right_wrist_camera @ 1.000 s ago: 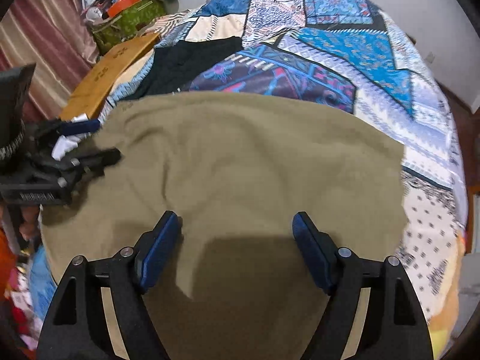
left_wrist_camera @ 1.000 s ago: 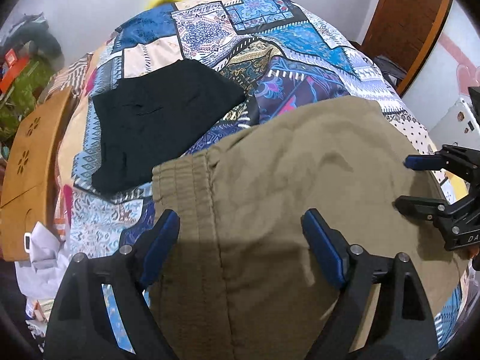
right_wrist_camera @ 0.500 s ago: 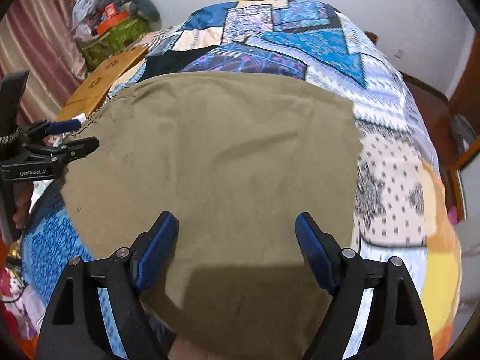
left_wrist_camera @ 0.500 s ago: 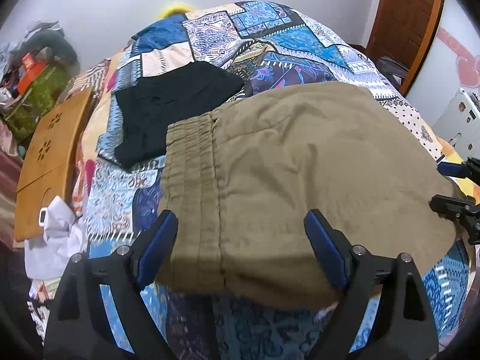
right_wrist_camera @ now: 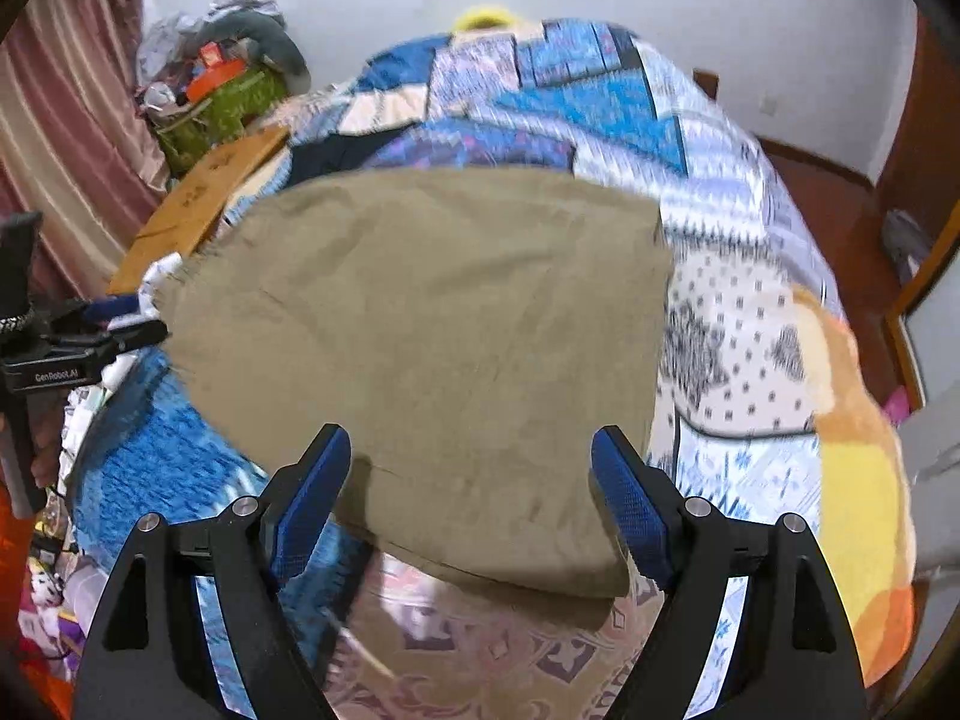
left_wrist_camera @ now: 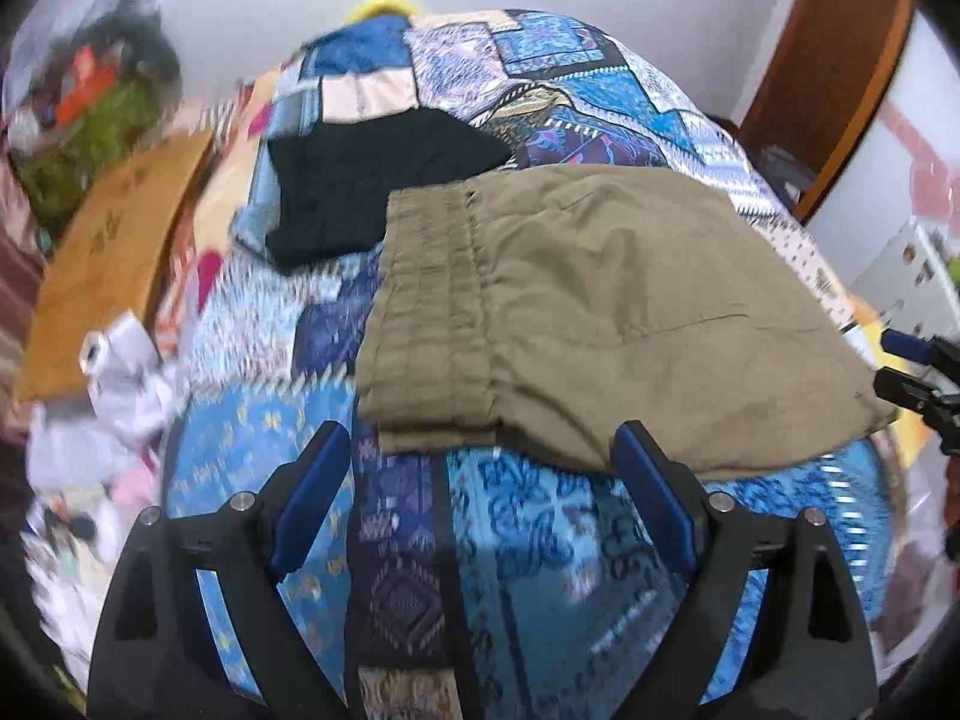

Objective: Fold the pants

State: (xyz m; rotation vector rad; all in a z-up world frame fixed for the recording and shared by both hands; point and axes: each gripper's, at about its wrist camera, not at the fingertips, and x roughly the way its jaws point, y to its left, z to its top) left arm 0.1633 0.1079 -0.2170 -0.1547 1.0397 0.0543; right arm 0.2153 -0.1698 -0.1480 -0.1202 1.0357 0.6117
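Note:
The olive pants [left_wrist_camera: 600,312] lie folded flat on the patchwork bedspread [left_wrist_camera: 528,540], with the elastic waistband [left_wrist_camera: 432,300] at their left end. My left gripper [left_wrist_camera: 480,450] hovers open just short of the pants' near edge, with nothing between its blue pads. In the right wrist view the same pants [right_wrist_camera: 450,330] spread ahead. My right gripper [right_wrist_camera: 471,444] stands open above their near edge, its pads apart from the cloth. Each gripper shows in the other's view: the right gripper [left_wrist_camera: 912,372] beyond the pants' right end, the left gripper [right_wrist_camera: 120,330] at their left end.
A black folded garment [left_wrist_camera: 372,180] lies behind the pants on the bed. A wooden board [left_wrist_camera: 114,264] leans along the bed's left side, with clutter and white cloth [left_wrist_camera: 120,360] beside it. A brown door [left_wrist_camera: 840,60] stands at the right.
Both grippers have drawn back toward the near side of the bed and lifted a little. The pants now lie farther ahead, their near edge in view.

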